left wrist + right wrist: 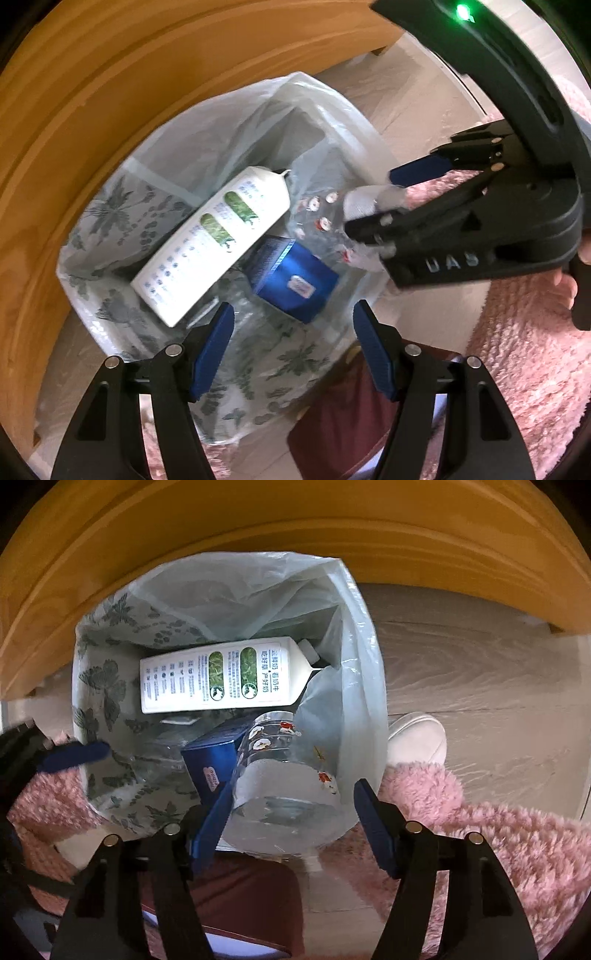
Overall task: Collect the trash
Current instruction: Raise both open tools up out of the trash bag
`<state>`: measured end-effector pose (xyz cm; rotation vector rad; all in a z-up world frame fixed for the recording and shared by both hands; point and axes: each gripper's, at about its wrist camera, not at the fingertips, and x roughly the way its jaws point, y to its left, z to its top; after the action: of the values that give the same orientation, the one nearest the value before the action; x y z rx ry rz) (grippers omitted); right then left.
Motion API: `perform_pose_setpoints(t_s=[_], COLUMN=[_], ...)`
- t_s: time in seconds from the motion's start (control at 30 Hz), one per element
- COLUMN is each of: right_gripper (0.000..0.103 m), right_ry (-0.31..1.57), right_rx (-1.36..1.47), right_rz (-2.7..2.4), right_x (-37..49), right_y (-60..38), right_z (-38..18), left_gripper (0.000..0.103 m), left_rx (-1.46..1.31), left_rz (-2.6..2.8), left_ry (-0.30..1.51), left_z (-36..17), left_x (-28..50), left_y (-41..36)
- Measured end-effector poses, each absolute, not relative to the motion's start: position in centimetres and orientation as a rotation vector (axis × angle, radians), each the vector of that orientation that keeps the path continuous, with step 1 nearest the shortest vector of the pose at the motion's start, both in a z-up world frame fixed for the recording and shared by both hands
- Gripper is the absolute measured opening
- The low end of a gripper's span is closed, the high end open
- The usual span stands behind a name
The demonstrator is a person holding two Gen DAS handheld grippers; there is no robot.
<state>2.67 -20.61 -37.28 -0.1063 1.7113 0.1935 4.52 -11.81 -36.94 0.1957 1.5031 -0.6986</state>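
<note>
A trash bin with a leaf-patterned liner [110, 229] [99, 686] stands on the floor beside wooden furniture. Inside lie a white milk bottle [214, 240] [221, 675] and a blue carton [291, 280] [210, 760]. A clear plastic bottle with red-and-white marks [284, 775] [332, 221] sits over the bin's near side, between the fingers of my right gripper [291, 823], whose jaws stand wide apart. My left gripper [291, 350] is open and empty above the bin's edge. The right gripper also shows at the right of the left wrist view [373, 199].
Wooden furniture [74, 110] [295, 517] curves around the bin's far side. A pink fluffy rug [517, 350] [480, 830] lies beside the bin. A white shoe [417, 742] rests on the pale floor. A dark red object [240, 897] lies below the grippers.
</note>
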Motion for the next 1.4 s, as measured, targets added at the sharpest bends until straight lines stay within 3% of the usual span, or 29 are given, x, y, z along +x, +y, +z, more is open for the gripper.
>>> perform_pose_setpoints(t_s=[0.07, 0.1, 0.13, 0.2, 1.03, 1.07, 1.1, 1.17, 1.4], right_gripper=[0.052, 0.059, 0.073, 0.079, 0.083, 0.083, 0.083, 0.083, 0.083], right_ry=[1.704, 1.702, 1.701, 1.695, 1.742, 1.744, 1.744, 1.746, 1.725], right_rx=[-0.097, -0.087, -0.085, -0.077, 0.048, 0.053, 0.056, 0.065, 0.134], right_rz=[0.200, 0.203, 0.201, 0.190, 0.134, 0.139, 0.143, 0.146, 0.142], right_x=[2.8, 2.8, 2.8, 2.7, 2.5, 2.4, 2.3, 2.1, 2.0], right_y=[-20.7, -20.6, -20.6, -20.8, -21.8, -21.8, -21.8, -21.8, -23.0], right_z=[-37.0, -37.0, -37.0, -36.9, -36.9, -36.9, -36.8, -36.6, -35.5], left_gripper=[0.064, 0.064, 0.064, 0.064, 0.062, 0.051, 0.030, 0.008, 0.008], left_rx=[0.189, 0.194, 0.204, 0.209, -0.031, -0.019, -0.017, -0.032, -0.131], left_rz=[-0.715, -0.715, -0.713, -0.711, -0.639, -0.623, -0.612, -0.613, -0.639], left_ry=[1.502, 1.504, 1.506, 1.513, 1.511, 1.517, 1.526, 1.541, 1.569], left_z=[-36.9, -37.0, -37.1, -37.3, -38.5, -38.9, -39.4, -40.1, -41.2], left_x=[4.3, 4.2, 4.1, 3.9, 4.5, 4.5, 4.4, 4.6, 5.4], left_y=[-12.2, -12.3, -12.5, -12.5, -14.7, -14.9, -15.1, -15.1, -14.5])
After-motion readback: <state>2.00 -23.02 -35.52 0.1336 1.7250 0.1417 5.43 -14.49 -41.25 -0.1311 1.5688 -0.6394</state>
